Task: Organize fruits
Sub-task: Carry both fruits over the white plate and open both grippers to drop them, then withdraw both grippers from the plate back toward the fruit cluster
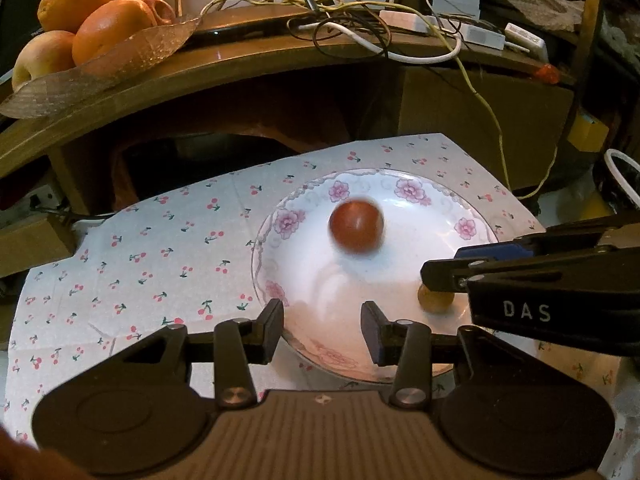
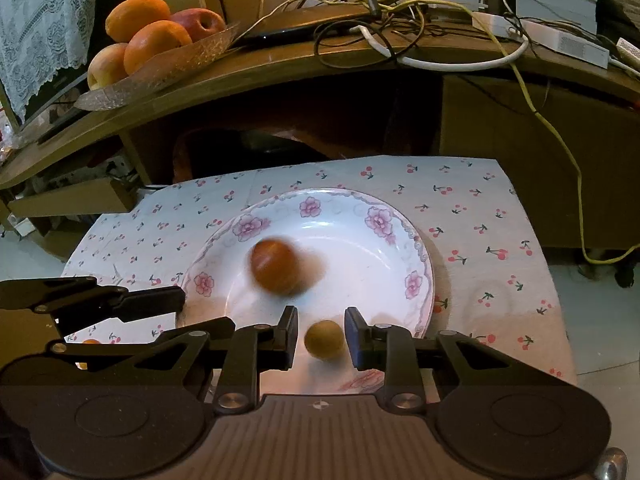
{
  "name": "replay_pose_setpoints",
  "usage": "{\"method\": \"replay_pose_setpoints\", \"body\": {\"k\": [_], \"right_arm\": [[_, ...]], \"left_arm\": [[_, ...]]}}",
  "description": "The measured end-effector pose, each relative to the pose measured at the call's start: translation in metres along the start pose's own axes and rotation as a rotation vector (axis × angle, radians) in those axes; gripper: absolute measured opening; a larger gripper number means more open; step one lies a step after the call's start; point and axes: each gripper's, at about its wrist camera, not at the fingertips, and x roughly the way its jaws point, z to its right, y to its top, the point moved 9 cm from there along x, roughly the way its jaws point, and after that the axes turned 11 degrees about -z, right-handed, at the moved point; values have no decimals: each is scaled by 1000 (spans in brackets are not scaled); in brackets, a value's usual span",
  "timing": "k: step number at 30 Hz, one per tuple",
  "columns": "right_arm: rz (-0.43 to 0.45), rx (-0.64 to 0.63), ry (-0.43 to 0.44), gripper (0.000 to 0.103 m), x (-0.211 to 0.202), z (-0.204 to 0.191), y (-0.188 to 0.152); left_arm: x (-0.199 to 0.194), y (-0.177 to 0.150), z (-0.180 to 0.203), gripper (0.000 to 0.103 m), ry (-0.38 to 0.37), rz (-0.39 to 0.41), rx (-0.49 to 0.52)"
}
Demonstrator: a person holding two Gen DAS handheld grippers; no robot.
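Observation:
A white plate with pink flowers (image 1: 404,190) (image 2: 360,216) sits on a cherry-print cloth. A round red-brown fruit (image 1: 356,226) (image 2: 276,266) lies in the plate, blurred as if rolling. A small yellow-brown fruit (image 2: 325,339) (image 1: 434,300) lies near the plate's front. My left gripper (image 1: 322,330) is open and empty over the plate's near rim. My right gripper (image 2: 321,338) is open, its jaws on either side of the small fruit with gaps showing; it also shows in the left wrist view (image 1: 440,276).
A wooden shelf (image 1: 256,60) behind holds a glass dish (image 1: 132,54) of oranges and apples, plus tangled cables (image 1: 360,20). The cherry-print cloth (image 1: 140,264) covers the low table. A small orange fruit (image 2: 90,343) lies on the cloth under the left gripper (image 2: 152,300).

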Motion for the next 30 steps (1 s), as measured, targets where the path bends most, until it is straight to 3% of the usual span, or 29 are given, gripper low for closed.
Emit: {"method": "replay_pose_setpoints", "body": {"k": [14,30], "right_arm": [[46,52,5,31,-15,10,6],[17,-52,19,35,-27,-20,-12]], "left_arm": [[-18,1,-9,51,-12,28,-26],[-35,-29,-28,51,10,10,-8]]}}
